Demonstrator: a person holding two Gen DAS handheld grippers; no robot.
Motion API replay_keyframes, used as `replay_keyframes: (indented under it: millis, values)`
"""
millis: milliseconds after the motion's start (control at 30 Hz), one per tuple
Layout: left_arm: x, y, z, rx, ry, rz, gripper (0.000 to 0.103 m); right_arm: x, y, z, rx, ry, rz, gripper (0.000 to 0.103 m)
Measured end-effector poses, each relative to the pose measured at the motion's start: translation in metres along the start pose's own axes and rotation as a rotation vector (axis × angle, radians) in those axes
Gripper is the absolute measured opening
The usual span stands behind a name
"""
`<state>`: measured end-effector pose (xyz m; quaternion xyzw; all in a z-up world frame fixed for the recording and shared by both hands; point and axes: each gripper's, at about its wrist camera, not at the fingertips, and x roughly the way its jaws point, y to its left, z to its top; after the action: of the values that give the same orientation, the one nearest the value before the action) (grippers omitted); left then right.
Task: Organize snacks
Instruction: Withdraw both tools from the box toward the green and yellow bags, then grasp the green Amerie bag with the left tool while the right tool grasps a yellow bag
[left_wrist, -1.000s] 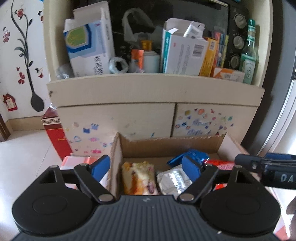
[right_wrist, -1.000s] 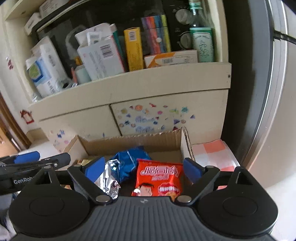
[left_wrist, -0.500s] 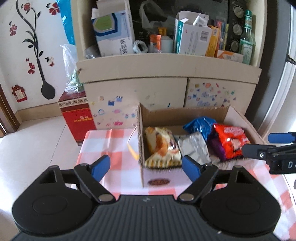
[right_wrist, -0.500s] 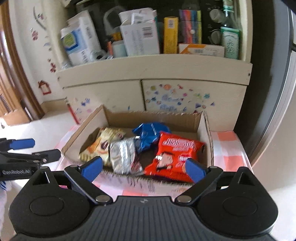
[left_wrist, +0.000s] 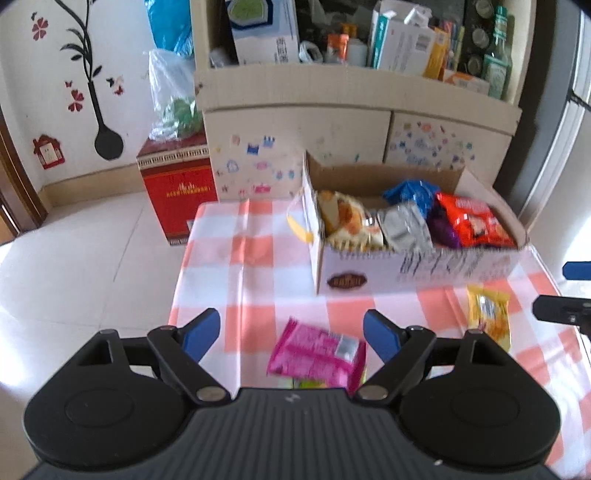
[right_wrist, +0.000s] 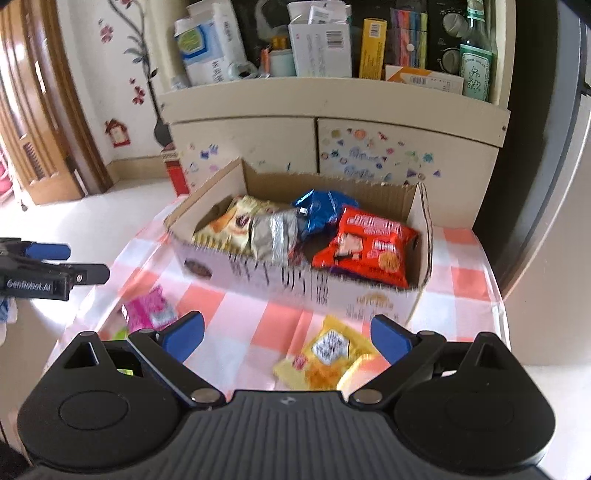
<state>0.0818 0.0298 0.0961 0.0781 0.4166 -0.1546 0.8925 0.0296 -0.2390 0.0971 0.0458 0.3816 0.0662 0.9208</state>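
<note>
Here the cardboard box (left_wrist: 417, 267) sits toward the far side of the table, on the pink-and-white checked cloth (left_wrist: 236, 258), close in front of the cream cabinet (right_wrist: 332, 140) with its stickered doors. Inside the box lie four packets side by side: a pale yellow bread packet (right_wrist: 236, 225) at the left end, a silver foil packet (right_wrist: 275, 238) next to it, a blue packet (right_wrist: 321, 208) toward the back, and a red snack bag (right_wrist: 369, 247) at the right end. Two snacks lie outside it on the cloth, nearer the cameras: a pink packet (left_wrist: 317, 352) to the left and a yellow packet (right_wrist: 328, 356) to the right, just in front of the box's printed wall. The left gripper (left_wrist: 291, 334) hangs over the pink packet with its jaws well apart and nothing in them (the packet shows between the blue pads (left_wrist: 201, 334) but lies flat on the cloth below them). The right gripper (right_wrist: 288, 336) stands above the yellow packet, jaws spread very wide and empty, the packet resting on the cloth beneath. A red carton (left_wrist: 177, 199) stands on the floor beside the table's far left corner.
</note>
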Motion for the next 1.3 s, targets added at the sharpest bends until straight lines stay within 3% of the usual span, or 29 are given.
replay_keyframes:
  millis: [233, 367, 700, 1100, 1300]
  values:
    - [0.007, -0.004, -0.018, 0.050, 0.067, -0.045, 0.084, -0.006, 0.000, -0.026, -0.068, 0.083, 0.036, 0.100]
    - [0.018, -0.012, -0.029, 0.114, 0.106, -0.034, 0.084, -0.003, -0.001, -0.042, -0.124, 0.141, 0.025, 0.100]
    - [0.043, -0.021, -0.048, 0.184, 0.184, -0.075, 0.084, 0.007, 0.008, -0.082, -0.331, 0.307, 0.095, 0.100]
    - [0.074, -0.037, -0.051, 0.224, 0.227, -0.057, 0.085, 0.026, 0.021, -0.101, -0.427, 0.385, 0.079, 0.100]
    - [0.077, -0.032, -0.050, 0.190, 0.222, -0.067, 0.086, 0.035, 0.027, -0.106, -0.464, 0.411, 0.067, 0.100]
